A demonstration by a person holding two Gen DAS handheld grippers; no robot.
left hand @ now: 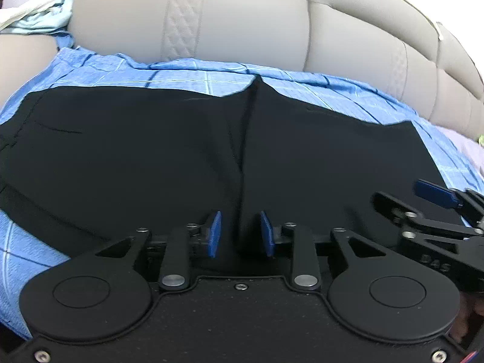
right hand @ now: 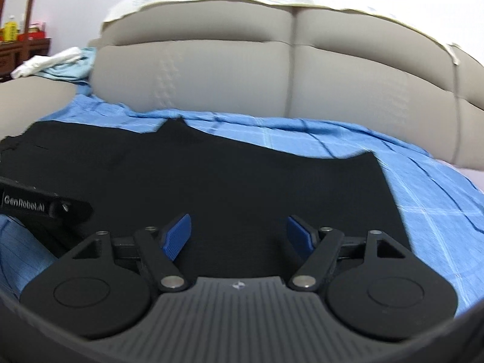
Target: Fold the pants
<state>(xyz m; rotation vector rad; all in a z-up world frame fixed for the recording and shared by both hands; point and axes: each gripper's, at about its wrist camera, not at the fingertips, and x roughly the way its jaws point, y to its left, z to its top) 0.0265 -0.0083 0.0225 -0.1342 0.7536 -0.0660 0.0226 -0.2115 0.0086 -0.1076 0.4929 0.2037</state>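
Black pants [left hand: 151, 151] lie spread flat on a blue checked sheet [left hand: 181, 75] over a sofa seat. My left gripper [left hand: 241, 234] hovers low at their near edge. Its blue pads stand a narrow gap apart, astride the centre seam ridge, and I see no pinch on the cloth. In the right wrist view the pants [right hand: 242, 181] fill the middle, and my right gripper [right hand: 239, 236] stands wide open over their near edge with only flat fabric below. One of the right gripper's blue pads [left hand: 435, 195] shows at the left view's right side. The left gripper's body [right hand: 45, 208] enters at the right view's left.
Grey padded sofa back cushions [right hand: 196, 75] rise right behind the sheet [right hand: 332, 139]. Crumpled white and pale blue cloth [right hand: 54, 60] lies on the sofa arm at the left. A wooden shelf with a yellow bottle [right hand: 10, 28] stands beyond it.
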